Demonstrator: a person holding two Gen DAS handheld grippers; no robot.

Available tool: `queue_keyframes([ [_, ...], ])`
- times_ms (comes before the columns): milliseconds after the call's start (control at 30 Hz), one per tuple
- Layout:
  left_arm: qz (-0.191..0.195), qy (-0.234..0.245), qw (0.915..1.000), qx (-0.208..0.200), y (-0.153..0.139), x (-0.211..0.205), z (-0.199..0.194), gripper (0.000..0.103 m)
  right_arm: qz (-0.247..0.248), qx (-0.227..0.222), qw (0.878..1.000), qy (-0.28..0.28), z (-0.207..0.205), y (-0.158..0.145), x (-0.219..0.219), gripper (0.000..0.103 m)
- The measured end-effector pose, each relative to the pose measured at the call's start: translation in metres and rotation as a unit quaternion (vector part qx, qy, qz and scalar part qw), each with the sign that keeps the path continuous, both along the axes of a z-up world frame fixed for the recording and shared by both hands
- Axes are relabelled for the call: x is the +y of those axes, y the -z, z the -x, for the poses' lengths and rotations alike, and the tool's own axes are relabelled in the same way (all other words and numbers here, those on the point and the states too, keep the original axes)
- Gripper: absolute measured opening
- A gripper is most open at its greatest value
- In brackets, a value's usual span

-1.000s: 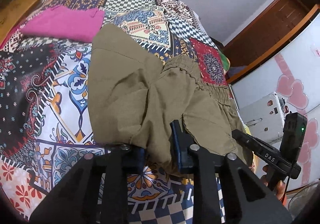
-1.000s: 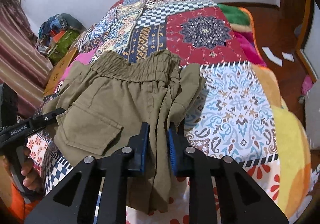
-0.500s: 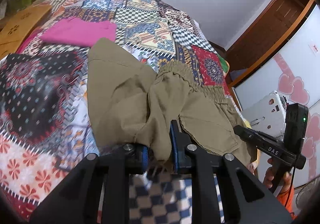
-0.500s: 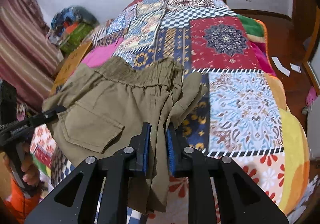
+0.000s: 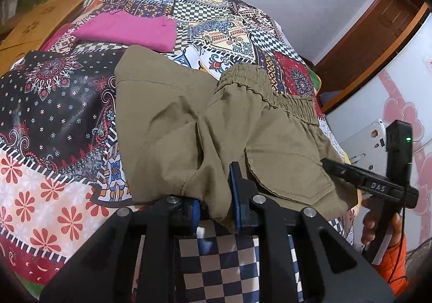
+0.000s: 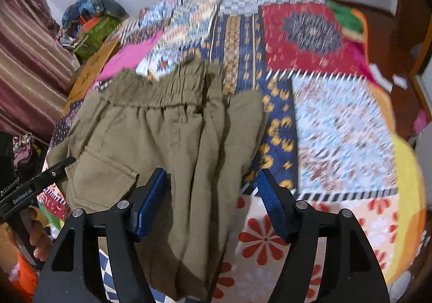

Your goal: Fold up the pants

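The left gripper [image 5: 216,195] pinches the olive pants [image 5: 189,119] lying on the patchwork bed [image 5: 54,189]. Only the right view shows the right gripper [image 6: 212,195] spread wide; pink cloth [image 5: 129,29] lies at 11 o'clock.

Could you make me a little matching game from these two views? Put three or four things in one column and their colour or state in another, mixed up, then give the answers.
Things:
1. left gripper
2. right gripper
3. folded garment further up the bed
4. pants

States:
A. pink
B. olive green, lying on the patchwork bedspread
C. jaws wide apart, cloth between them not clamped
D. jaws closed on a bunch of olive cloth

Pairs: 1-D, 2-C, 3-A, 4-B
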State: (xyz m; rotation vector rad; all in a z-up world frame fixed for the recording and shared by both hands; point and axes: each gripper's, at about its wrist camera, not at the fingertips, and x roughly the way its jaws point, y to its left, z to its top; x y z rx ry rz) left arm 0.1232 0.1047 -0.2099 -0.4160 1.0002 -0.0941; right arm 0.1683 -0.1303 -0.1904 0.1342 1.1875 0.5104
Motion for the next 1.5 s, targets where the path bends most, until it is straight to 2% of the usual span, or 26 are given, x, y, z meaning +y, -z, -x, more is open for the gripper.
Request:
queue_keyframes([
  [100,-0.002,0.002,1.0,0.003,0.003,-0.001,-0.001,0.019,-0.016,0.009,1.0,-0.005,-0.001,0.005,0.002,0.07],
  [200,-0.006,0.002,1.0,0.005,0.004,-0.002,-0.002,0.019,-0.021,0.01,1.0,-0.009,-0.002,0.004,0.007,0.064],
  [233,-0.01,0.003,0.9999,0.004,0.004,-0.002,-0.003,0.019,-0.023,0.006,1.0,-0.015,-0.001,0.004,0.009,0.054],
  [300,-0.011,0.001,0.9999,0.003,0.003,-0.003,-0.003,0.019,-0.028,-0.003,0.999,-0.027,0.001,0.001,0.013,0.045],
  [367,-0.013,0.001,0.9999,0.0,0.001,-0.004,-0.004,0.019,-0.015,-0.028,0.999,-0.029,0.003,-0.003,0.015,0.03],
  [467,-0.017,0.002,0.9998,-0.005,-0.004,-0.004,-0.004,0.019,-0.021,-0.042,0.999,-0.023,0.003,-0.011,0.016,0.017],
  [700,-0.011,-0.009,0.9994,-0.031,-0.024,0.004,-0.009,0.018,-0.021,-0.069,0.997,-0.024,0.0,-0.029,0.021,0.013],
  [1033,-0.034,-0.008,0.9964,-0.077,-0.058,0.012,-0.014,0.017,-0.023,-0.121,0.992,-0.034,-0.005,-0.063,0.033,0.013],
  [1500,-0.042,-0.04,0.9896,-0.132,-0.096,0.059,-0.033,0.016,-0.029,-0.192,0.979,-0.063,-0.027,-0.106,0.081,0.012],
])
